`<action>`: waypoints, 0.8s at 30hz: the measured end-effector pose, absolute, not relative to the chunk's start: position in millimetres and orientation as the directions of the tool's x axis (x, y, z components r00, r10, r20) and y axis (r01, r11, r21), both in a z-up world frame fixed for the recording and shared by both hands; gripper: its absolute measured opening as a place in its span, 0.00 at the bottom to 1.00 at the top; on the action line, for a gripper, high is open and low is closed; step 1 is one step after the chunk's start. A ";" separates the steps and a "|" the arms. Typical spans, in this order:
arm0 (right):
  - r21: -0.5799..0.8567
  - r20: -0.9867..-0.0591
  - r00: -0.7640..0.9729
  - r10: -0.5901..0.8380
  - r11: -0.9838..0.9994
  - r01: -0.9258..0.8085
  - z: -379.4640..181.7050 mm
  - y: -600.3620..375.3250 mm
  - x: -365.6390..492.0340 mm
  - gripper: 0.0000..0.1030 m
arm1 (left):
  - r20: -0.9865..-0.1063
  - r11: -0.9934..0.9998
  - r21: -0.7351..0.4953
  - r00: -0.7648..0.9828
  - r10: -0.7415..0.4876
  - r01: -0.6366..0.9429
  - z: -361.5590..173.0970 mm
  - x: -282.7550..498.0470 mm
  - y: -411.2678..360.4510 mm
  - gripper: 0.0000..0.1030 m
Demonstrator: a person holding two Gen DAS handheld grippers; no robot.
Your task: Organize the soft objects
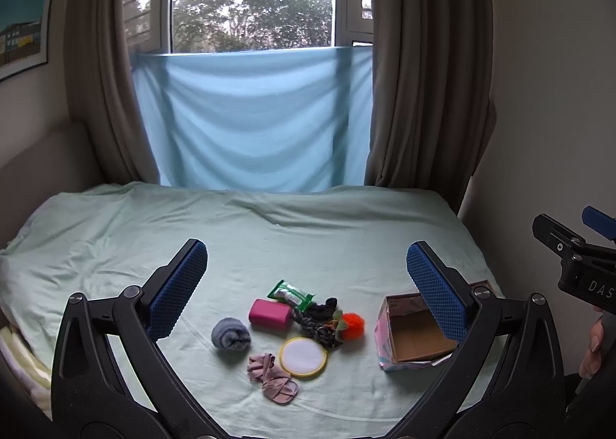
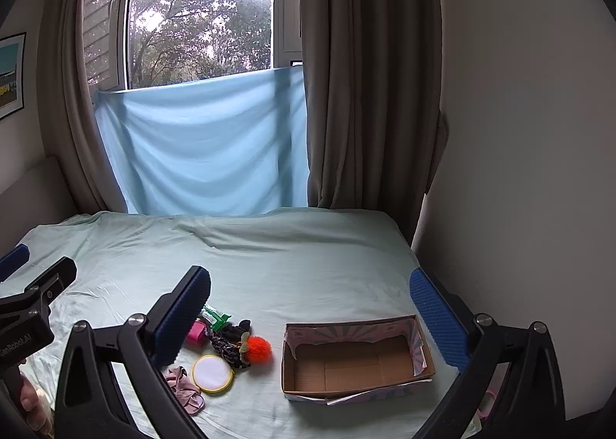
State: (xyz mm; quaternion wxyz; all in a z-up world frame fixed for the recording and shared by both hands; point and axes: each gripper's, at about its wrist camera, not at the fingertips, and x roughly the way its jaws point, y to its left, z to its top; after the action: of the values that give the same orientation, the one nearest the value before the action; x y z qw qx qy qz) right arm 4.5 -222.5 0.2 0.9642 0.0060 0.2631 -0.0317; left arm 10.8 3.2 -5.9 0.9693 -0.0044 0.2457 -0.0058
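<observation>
A cluster of soft things lies on the green bed sheet (image 1: 269, 239): a grey-blue rolled sock (image 1: 230, 335), a pink block (image 1: 270, 315), a green wipes pack (image 1: 291, 293), a dark braided rope toy (image 1: 321, 325), an orange pompom (image 1: 351, 326), a round white pad with yellow rim (image 1: 303, 356) and a crumpled pink cloth (image 1: 273, 377). An open cardboard box (image 2: 356, 358) stands empty to their right. My left gripper (image 1: 306, 285) is open, above the cluster. My right gripper (image 2: 308, 317) is open, above the box's left side.
The bed meets a window with brown curtains (image 1: 419, 92) and a hanging blue cloth (image 1: 250, 119) at the back. A wall (image 2: 519, 131) runs along the bed's right edge. A framed picture (image 1: 23, 27) hangs on the left wall.
</observation>
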 end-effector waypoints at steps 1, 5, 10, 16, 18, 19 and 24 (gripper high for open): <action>-0.006 -0.508 0.859 -0.058 0.998 0.064 0.2 -222.0 4.8 1.00 | -0.477 1.000 -0.011 0.879 -0.014 0.010 -6.1 11.0 3.4 1.00; -0.007 -0.509 0.859 -0.059 0.998 0.065 0.4 -221.0 5.8 1.00 | -0.478 1.000 -0.011 0.878 -0.016 0.012 -5.3 12.7 3.8 1.00; -0.006 -0.509 0.858 -0.059 0.998 0.065 0.2 -220.3 6.2 1.00 | -0.478 1.000 -0.012 0.878 -0.017 0.013 -5.6 12.3 4.0 1.00; -0.008 -0.511 0.857 -0.060 0.998 0.065 1.1 -219.7 6.7 1.00 | -0.480 1.000 -0.020 0.877 -0.028 0.021 -4.1 12.8 2.6 1.00; -0.009 -0.513 0.856 -0.061 0.998 0.065 0.9 -219.5 6.8 1.00 | -0.486 1.000 -0.021 0.873 -0.030 0.022 -2.7 13.1 2.6 1.00; -0.008 -0.515 0.855 -0.059 0.998 0.064 1.5 -219.4 6.6 1.00 | -0.488 0.999 -0.023 0.873 -0.032 0.024 -2.0 12.6 2.8 1.00; -0.014 -0.512 0.858 -0.053 0.998 0.054 4.0 -218.1 5.1 1.00 | -0.491 0.999 -0.036 0.871 -0.039 0.025 0.6 9.7 5.9 1.00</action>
State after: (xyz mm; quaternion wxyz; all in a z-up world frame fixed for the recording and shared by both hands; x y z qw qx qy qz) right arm 5.1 -218.1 4.0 0.9637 0.0004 0.2654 -0.0277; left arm 9.7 5.9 0.6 0.9670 -0.0144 0.2539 -0.0166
